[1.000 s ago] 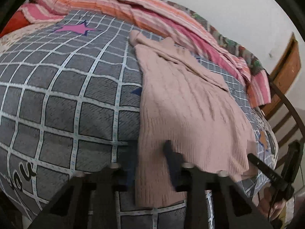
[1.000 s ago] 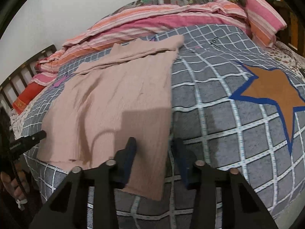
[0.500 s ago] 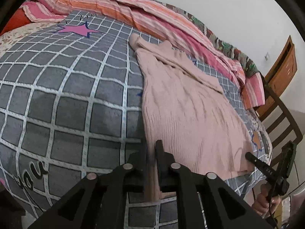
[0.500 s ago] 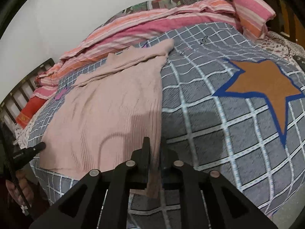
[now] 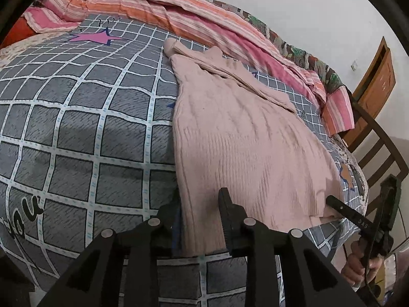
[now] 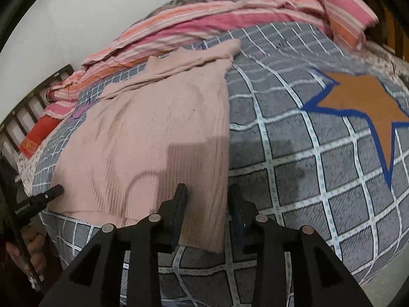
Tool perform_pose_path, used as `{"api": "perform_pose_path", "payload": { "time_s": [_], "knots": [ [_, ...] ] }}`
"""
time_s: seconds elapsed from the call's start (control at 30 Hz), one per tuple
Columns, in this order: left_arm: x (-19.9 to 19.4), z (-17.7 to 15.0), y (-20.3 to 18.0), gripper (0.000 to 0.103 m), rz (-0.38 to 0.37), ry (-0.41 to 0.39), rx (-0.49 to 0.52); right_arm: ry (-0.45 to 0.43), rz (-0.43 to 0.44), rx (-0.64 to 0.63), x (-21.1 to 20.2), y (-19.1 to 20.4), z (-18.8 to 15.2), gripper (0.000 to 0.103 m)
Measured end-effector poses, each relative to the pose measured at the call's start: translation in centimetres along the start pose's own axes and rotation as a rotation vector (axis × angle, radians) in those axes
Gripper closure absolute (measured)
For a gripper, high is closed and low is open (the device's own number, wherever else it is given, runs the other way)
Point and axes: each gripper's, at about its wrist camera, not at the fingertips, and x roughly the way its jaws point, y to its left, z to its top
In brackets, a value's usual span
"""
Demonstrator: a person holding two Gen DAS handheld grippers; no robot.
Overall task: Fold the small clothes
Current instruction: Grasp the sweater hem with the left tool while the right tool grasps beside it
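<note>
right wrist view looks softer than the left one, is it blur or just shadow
Right wrist view: motion smear on the striped blanket and pink sweater, plus a hard block shadow near the hem. Left wrist view: sharper, knit ribs readable on the sweater, softer shadow on the checked bedcover. Both bend strongly at the edges.

sweater [image 5: 240, 138]: pink ribbed knit, matt | bedspread [image 5: 84, 117]: grey checked woven cloth, matt | far blanket [image 5: 194, 18]: striped cloth | headboard [image 5: 375, 79]: brown wood
</note>
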Motion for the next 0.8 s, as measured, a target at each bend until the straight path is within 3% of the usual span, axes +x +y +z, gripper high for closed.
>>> {"api": "perform_pose_path", "payload": {
  "time_s": [0.17,0.33,0.4,0.53,0.7,0.8],
  "knots": [
    [-0.1,-0.2,0.4,0.079,-0.018,-0.022,-0.041,-0.059,-0.007,0.004,-0.1,0.4,-0.5,0.069],
    [-0.2,-0.4,0.1,0.079,-0.012,-0.021,0.003,-0.1,-0.045,0.022,-0.3,0.4,-0.7,0.072],
    [-0.2,-0.3,0.5,0.077,-0.033,-0.015,-0.018,-0.078,-0.047,0.011,-0.1,0.5,-0.8,0.08],
    [-0.2,0.0,1.4,0.079,-0.07,0.005,-0.081,-0.055,-0.022,0.004,-0.1,0.4,-0.9,0.08],
    [-0.1,0.0,0.9,0.08,-0.049,0.02,-0.078,-0.032,-0.012,0.018,0.0,0.2,-0.7,0.08],
    [0.1,0.2,0.7,0.087,-0.033,0.033,-0.078,-0.027,-0.019,0.012,0.1,0.3,-0.6,0.08]
  ]
}}
